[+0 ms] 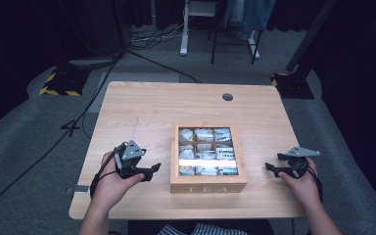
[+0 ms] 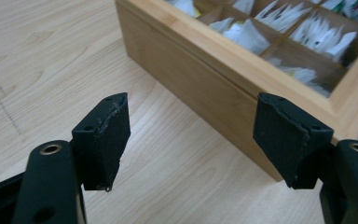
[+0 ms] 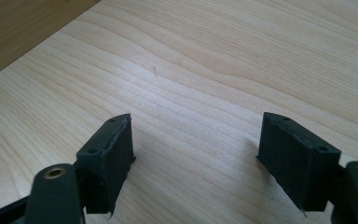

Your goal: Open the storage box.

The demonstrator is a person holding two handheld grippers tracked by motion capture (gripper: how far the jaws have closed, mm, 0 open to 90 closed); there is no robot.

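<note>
A wooden tea box [image 1: 208, 185] marked TEA stands near the front middle of the table, its compartments holding several white tea bags [image 1: 204, 135]. My left gripper [image 1: 154, 169] is held just left of the box, open, jaws pointing at its side with nothing between them. In the left gripper view the box wall [image 2: 200, 88] lies close ahead, tea bags [image 2: 247, 35] showing inside, and the left gripper [image 2: 191, 135] stands wide apart. My right gripper [image 1: 270, 162] hovers right of the box, open and empty. The right gripper [image 3: 196, 158] looks down on bare wood.
The light wooden table [image 1: 142, 105] has a round cable hole [image 1: 227, 97] at the back right. Bare wood lies behind and on both sides of the box. Cables [image 1: 68, 132], stand bases with yellow-black tape [image 1: 61, 83] and chair legs [image 1: 215, 44] sit on the grey floor beyond.
</note>
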